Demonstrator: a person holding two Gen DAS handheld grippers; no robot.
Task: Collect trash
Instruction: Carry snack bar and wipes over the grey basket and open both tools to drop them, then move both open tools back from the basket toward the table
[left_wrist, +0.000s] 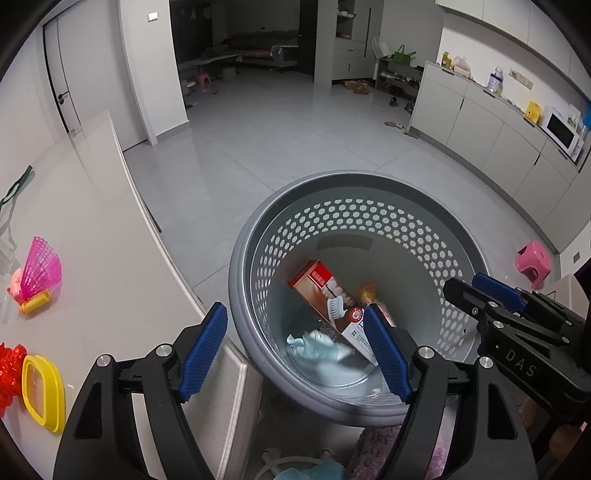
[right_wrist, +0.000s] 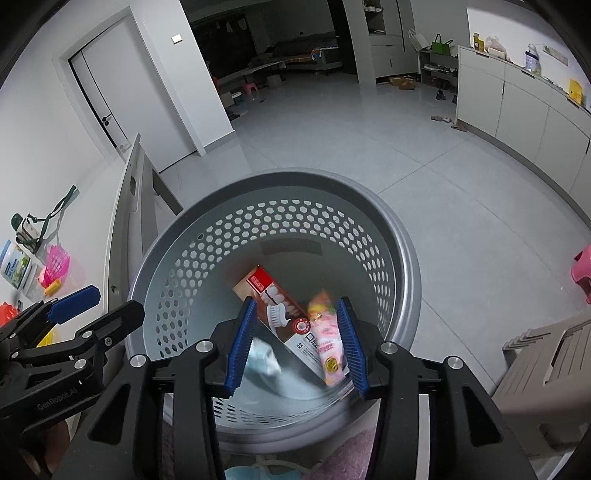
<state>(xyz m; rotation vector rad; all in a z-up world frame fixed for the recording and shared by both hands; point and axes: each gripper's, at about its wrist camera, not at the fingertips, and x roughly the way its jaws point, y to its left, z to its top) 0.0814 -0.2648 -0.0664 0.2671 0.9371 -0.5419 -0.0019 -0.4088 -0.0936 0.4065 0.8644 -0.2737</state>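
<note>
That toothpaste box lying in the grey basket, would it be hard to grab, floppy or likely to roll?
The toothpaste box is probably stiff: its edges look straight and its faces flat. It likely won't roll, being long and rectangular. It looks like thin carton, so probably light and easily crushed. It leans on other trash in the basket, so a push may slide it.

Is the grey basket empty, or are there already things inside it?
Not empty. The grey basket holds a toothpaste box, a pink snack packet and crumpled pale blue paper on its bottom.

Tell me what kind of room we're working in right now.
Probably a home's open kitchen and living area: a cabinet run carries a microwave, a shoe rack stands by the far wall, and a pink stool sits on the tiled floor.
</note>
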